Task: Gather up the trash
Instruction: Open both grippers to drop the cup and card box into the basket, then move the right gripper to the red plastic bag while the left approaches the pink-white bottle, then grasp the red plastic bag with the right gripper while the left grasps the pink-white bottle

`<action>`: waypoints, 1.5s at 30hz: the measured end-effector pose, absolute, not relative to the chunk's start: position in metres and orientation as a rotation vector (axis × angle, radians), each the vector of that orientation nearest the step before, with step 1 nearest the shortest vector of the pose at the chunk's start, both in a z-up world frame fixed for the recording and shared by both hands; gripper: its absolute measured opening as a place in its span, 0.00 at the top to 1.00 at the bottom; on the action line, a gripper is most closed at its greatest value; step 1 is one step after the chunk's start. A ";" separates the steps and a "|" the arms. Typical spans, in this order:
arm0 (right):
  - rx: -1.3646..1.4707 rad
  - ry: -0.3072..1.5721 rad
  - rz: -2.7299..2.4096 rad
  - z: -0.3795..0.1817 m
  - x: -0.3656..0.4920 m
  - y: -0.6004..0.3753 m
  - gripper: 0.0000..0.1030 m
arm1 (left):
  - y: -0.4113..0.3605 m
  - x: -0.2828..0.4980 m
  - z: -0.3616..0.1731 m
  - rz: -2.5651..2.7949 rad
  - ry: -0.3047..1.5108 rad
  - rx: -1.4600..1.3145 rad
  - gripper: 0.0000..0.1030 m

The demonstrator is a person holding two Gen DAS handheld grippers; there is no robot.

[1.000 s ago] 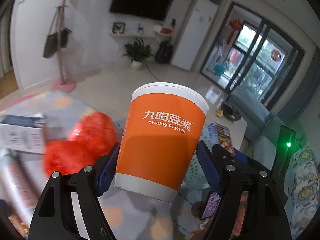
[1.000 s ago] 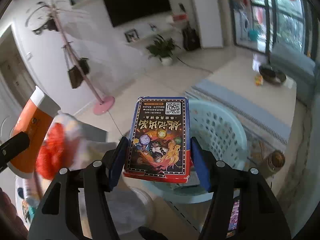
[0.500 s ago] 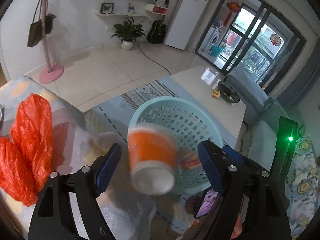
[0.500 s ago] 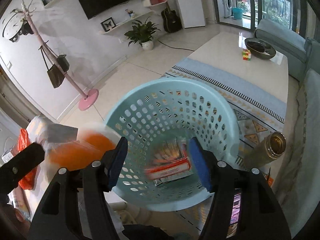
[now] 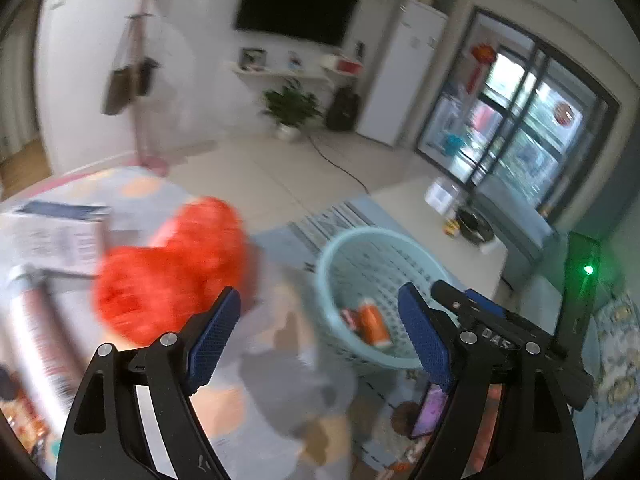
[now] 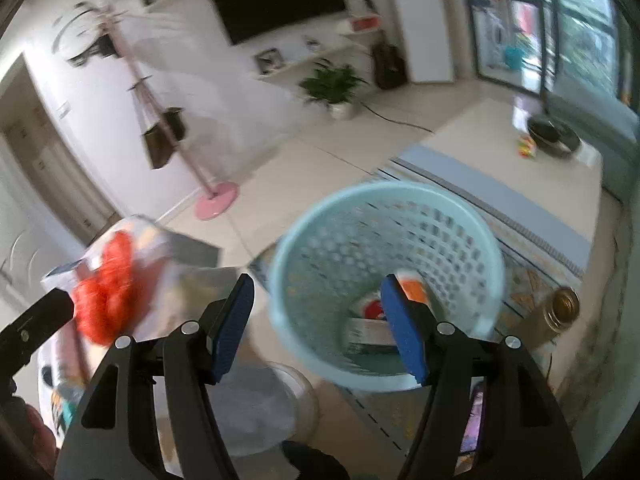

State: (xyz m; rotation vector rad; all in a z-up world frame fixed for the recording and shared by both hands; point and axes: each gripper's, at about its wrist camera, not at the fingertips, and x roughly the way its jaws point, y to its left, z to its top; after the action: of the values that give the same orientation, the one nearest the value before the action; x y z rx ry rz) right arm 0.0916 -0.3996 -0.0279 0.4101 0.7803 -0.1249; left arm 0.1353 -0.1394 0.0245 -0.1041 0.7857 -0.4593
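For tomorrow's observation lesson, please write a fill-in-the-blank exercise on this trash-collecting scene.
1. The orange cup lies inside the light blue ____.
2. The jaws of the left gripper are ____.
3. The crumpled plastic bag on the table is ____ in colour.
4. The right gripper holds ____.

Missing words: basket; open; red; nothing

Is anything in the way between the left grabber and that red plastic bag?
Nothing visible is. The left gripper is open and holds nothing, and the red plastic bag lies on the table just ahead and left of its left finger. The view is blurry, though. The basket, with the orange cup inside, sits off to the right.
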 end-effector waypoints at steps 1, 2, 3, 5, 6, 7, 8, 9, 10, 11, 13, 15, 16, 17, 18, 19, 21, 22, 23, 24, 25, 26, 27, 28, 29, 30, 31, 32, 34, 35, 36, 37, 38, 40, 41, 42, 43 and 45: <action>0.387 0.768 -0.095 -0.020 0.090 -0.389 0.40 | -0.129 0.131 0.029 -0.439 0.777 -0.116 0.23; 0.369 0.758 -0.076 -0.015 0.089 -0.379 0.40 | -0.112 0.126 0.033 -0.399 0.766 -0.137 0.23; 0.344 0.745 -0.047 -0.008 0.088 -0.366 0.40 | -0.102 0.124 0.037 -0.375 0.761 -0.148 0.23; 0.306 0.725 0.002 0.003 0.088 -0.344 0.40 | -0.075 0.118 0.042 -0.301 0.749 -0.177 0.23; 0.284 0.715 0.028 0.009 0.088 -0.332 0.40 | -0.060 0.115 0.044 -0.258 0.742 -0.194 0.23; 0.269 0.710 0.046 0.012 0.090 -0.323 0.40 | -0.047 0.116 0.046 -0.229 0.739 -0.206 0.23; 0.249 0.704 0.071 0.017 0.091 -0.310 0.40 | -0.030 0.114 0.046 -0.185 0.737 -0.224 0.23; 0.232 0.700 0.095 0.020 0.094 -0.297 0.40 | -0.018 0.114 0.046 -0.157 0.738 -0.237 0.23; 0.222 0.698 0.111 0.022 0.095 -0.288 0.40 | -0.008 0.115 0.045 -0.133 0.742 -0.248 0.23; 0.210 0.699 0.134 0.024 0.098 -0.276 0.40 | 0.007 0.116 0.042 -0.100 0.749 -0.270 0.23; 0.193 0.700 0.171 0.026 0.105 -0.257 0.40 | 0.023 0.119 0.038 -0.074 0.765 -0.293 0.23; 0.188 0.701 0.208 0.026 0.112 -0.240 0.40 | 0.040 0.123 0.030 -0.060 0.793 -0.322 0.23; 0.192 0.711 0.229 0.025 0.118 -0.231 0.40 | 0.045 0.125 0.027 -0.060 0.801 -0.336 0.23; 0.201 0.722 0.246 0.022 0.124 -0.224 0.40 | 0.046 0.124 0.020 -0.060 0.813 -0.350 0.23; 0.213 0.735 0.260 0.019 0.129 -0.218 0.40 | 0.047 0.128 0.016 -0.065 0.827 -0.355 0.23; 0.225 0.750 0.267 0.016 0.135 -0.214 0.38 | 0.047 0.133 0.010 -0.072 0.850 -0.355 0.23; 0.244 0.781 0.262 0.007 0.146 -0.209 0.34 | 0.048 0.137 -0.001 -0.069 0.873 -0.360 0.23; 0.248 0.793 0.259 0.002 0.150 -0.207 0.34 | 0.050 0.138 -0.005 -0.071 0.881 -0.365 0.23; 0.248 0.803 0.255 -0.001 0.155 -0.205 0.34 | 0.052 0.140 -0.012 -0.069 0.890 -0.373 0.23; 0.242 0.816 0.248 -0.005 0.160 -0.203 0.34 | 0.052 0.141 -0.015 -0.066 0.895 -0.377 0.23; 0.239 0.825 0.243 -0.008 0.164 -0.202 0.34 | 0.052 0.145 -0.018 -0.063 0.903 -0.380 0.23; 0.235 0.837 0.240 -0.012 0.167 -0.199 0.34 | 0.050 0.148 -0.021 -0.063 0.909 -0.381 0.23; 0.229 0.848 0.235 -0.016 0.170 -0.198 0.34 | 0.050 0.150 -0.022 -0.062 0.915 -0.380 0.23; 0.222 0.855 0.229 -0.019 0.170 -0.197 0.34 | 0.051 0.150 -0.024 -0.060 0.918 -0.378 0.23; 0.208 0.864 0.224 -0.022 0.172 -0.195 0.34 | 0.049 0.152 -0.026 -0.057 0.924 -0.374 0.23; 0.196 0.868 0.225 -0.025 0.173 -0.192 0.34 | 0.049 0.153 -0.027 -0.055 0.927 -0.371 0.23; 0.189 0.870 0.225 -0.026 0.174 -0.191 0.34 | 0.048 0.154 -0.028 -0.051 0.931 -0.369 0.23; 0.179 0.873 0.223 -0.028 0.175 -0.189 0.34 | 0.046 0.155 -0.029 -0.048 0.937 -0.364 0.23; 0.163 0.883 0.228 -0.032 0.177 -0.184 0.34 | 0.046 0.158 -0.034 -0.045 0.950 -0.361 0.23; 0.158 0.882 0.227 -0.032 0.177 -0.183 0.35 | 0.044 0.159 -0.037 -0.044 0.959 -0.363 0.25; 0.152 0.879 0.224 -0.033 0.176 -0.183 0.37 | 0.044 0.160 -0.039 -0.044 0.968 -0.364 0.26; 0.144 0.878 0.223 -0.033 0.175 -0.182 0.45 | 0.044 0.160 -0.041 -0.045 0.972 -0.366 0.30; 0.136 0.880 0.227 -0.034 0.173 -0.182 0.52 | 0.044 0.158 -0.041 -0.040 0.967 -0.359 0.33; 0.131 0.875 0.239 -0.034 0.170 -0.183 0.64 | 0.044 0.157 -0.040 -0.036 0.966 -0.354 0.39; 0.130 0.876 0.247 -0.034 0.169 -0.181 0.67 | 0.045 0.155 -0.040 -0.035 0.964 -0.360 0.39; 0.126 0.874 0.251 -0.034 0.166 -0.181 0.68 | 0.048 0.153 -0.041 -0.038 0.962 -0.370 0.40; 0.118 0.869 0.251 -0.033 0.165 -0.179 0.71 | 0.051 0.151 -0.040 -0.042 0.959 -0.386 0.43; 0.104 0.858 0.256 -0.032 0.159 -0.177 0.74 | 0.056 0.148 -0.040 -0.046 0.951 -0.408 0.47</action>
State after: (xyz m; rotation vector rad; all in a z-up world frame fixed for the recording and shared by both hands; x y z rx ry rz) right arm 0.1587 -0.1772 -0.0317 0.1041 0.8585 0.2560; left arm 0.1475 0.0565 -0.0405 -0.4079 0.9510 -0.0456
